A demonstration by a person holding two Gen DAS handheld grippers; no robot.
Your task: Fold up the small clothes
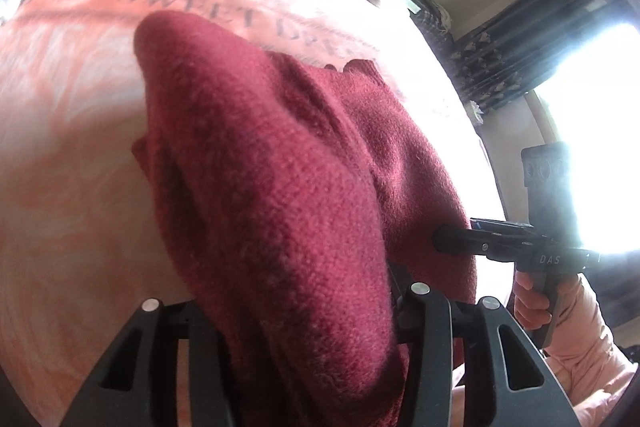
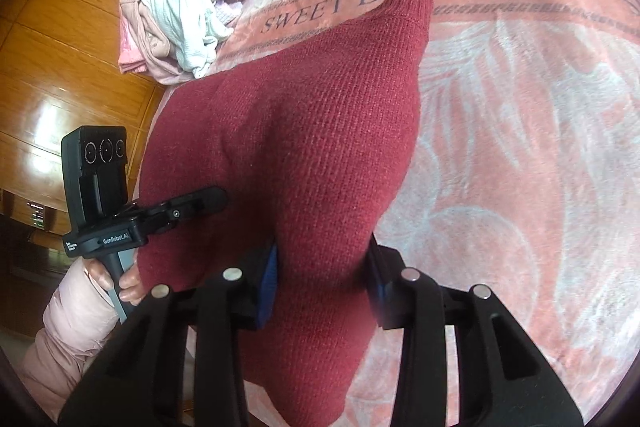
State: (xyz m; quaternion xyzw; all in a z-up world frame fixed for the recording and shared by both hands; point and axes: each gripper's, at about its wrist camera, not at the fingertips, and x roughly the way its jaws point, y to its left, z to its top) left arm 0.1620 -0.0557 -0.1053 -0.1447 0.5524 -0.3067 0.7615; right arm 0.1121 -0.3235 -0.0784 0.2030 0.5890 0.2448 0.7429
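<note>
Dark red knit sweater (image 2: pixel 320 131), soft, limp, light, lifted above pink blanket (image 2: pixel 520 107); bunched fabric pinched in left gripper (image 1: pixel 304 315) and right gripper (image 2: pixel 320 279); best taken at hem corners

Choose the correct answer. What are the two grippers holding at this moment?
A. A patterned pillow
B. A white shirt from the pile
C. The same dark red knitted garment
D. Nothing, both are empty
C: the left gripper and the right gripper are each closed on the red knitted garment, which hangs from them above the pink blanket; the pile of light clothes lies untouched.
</note>
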